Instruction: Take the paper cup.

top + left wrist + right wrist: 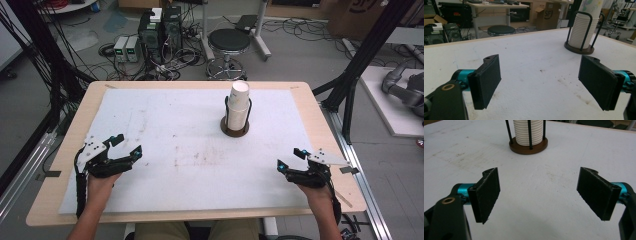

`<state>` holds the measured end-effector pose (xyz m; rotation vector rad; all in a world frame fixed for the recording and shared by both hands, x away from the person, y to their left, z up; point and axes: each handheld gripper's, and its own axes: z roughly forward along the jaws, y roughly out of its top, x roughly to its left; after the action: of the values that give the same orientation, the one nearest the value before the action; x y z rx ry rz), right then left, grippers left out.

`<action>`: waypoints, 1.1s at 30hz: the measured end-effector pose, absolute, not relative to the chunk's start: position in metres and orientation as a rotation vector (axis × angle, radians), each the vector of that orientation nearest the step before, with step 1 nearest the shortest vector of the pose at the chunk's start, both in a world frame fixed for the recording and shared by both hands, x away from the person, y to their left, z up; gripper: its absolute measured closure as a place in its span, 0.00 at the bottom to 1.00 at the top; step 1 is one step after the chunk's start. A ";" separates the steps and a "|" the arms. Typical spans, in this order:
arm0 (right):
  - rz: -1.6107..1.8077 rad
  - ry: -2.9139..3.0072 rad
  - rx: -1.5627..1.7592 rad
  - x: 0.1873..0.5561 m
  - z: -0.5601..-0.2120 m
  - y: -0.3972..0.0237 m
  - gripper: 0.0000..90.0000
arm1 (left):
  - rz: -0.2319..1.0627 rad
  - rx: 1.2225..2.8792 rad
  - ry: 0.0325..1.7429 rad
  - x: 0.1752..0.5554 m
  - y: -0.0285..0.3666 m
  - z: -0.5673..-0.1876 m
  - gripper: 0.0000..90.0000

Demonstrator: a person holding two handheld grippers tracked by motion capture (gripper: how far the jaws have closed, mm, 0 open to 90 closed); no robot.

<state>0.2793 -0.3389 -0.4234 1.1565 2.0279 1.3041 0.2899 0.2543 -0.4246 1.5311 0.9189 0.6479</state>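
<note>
A stack of white paper cups stands upright in a black wire holder on a round brown base, right of the table's middle toward the back. The same cup stack rises at the upper right of the left gripper view, and the ribbed cups sit at the top centre of the right gripper view. My left gripper rests near the front left of the white mat, open, nothing between its pads. My right gripper rests near the front right, open and empty, its pads wide apart.
A stained white mat covers most of the wooden table. Beyond the far edge stand a black stool, computer boxes and tangled cables on the floor. Black frame posts flank the table.
</note>
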 end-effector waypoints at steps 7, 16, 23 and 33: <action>1.304 2.022 1.164 0.280 -0.423 -0.339 0.21 | 0.649 1.527 0.923 0.289 0.255 -0.425 0.20; 1.321 2.024 1.160 0.281 -0.423 -0.339 0.21 | 0.645 1.535 0.917 0.289 0.254 -0.425 0.20; 1.314 2.037 1.149 0.283 -0.417 -0.330 0.21 | 0.639 1.564 0.883 0.281 0.250 -0.424 0.20; 1.372 2.047 1.106 0.303 -0.395 -0.309 0.21 | 0.622 1.574 0.886 0.283 0.252 -0.426 0.20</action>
<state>0.3031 -0.3085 -0.3950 1.1058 2.0473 1.3724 0.2834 0.2516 -0.4265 1.5739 0.8856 0.6219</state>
